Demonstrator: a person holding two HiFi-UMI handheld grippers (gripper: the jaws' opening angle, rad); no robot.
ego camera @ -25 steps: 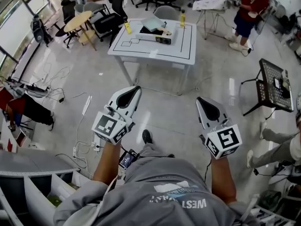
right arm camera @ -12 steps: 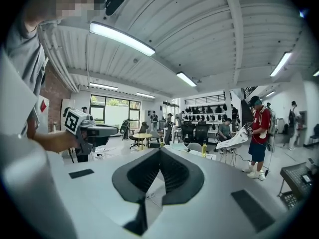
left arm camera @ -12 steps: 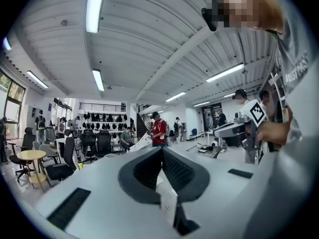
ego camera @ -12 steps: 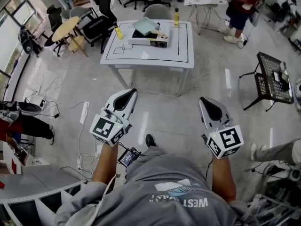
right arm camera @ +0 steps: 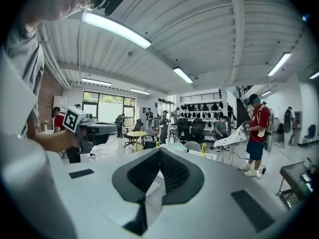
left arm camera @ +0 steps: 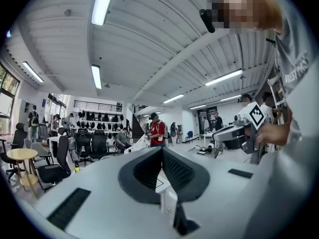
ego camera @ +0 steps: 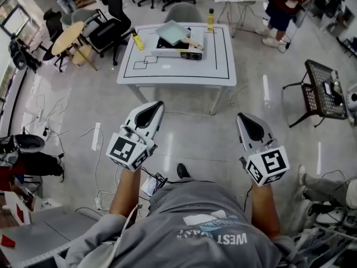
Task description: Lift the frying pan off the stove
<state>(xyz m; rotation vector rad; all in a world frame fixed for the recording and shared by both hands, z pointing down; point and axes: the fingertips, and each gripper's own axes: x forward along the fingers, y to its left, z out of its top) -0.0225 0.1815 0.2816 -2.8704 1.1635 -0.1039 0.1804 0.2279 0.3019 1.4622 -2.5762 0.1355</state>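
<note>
Head view first: looking steeply down past a grey shirt onto shiny floor. Left gripper [ego camera: 158, 104] and right gripper [ego camera: 241, 116] held out side by side, well apart, both over bare floor and short of the white table [ego camera: 175, 78]. Frying pan [ego camera: 172, 32] sitting on the stove [ego camera: 177, 51] toward the table's far side, untouched, well away from both grippers. Yellow bottle [ego camera: 211, 20] standing near it.

Over to the left gripper view: jaws pressed together, nothing between them, aimed across the room at chairs and people.

Right gripper view: jaws closed tight too, and empty. Pale shape just above the tips, perhaps the pan on its table, too small to be sure.
</note>
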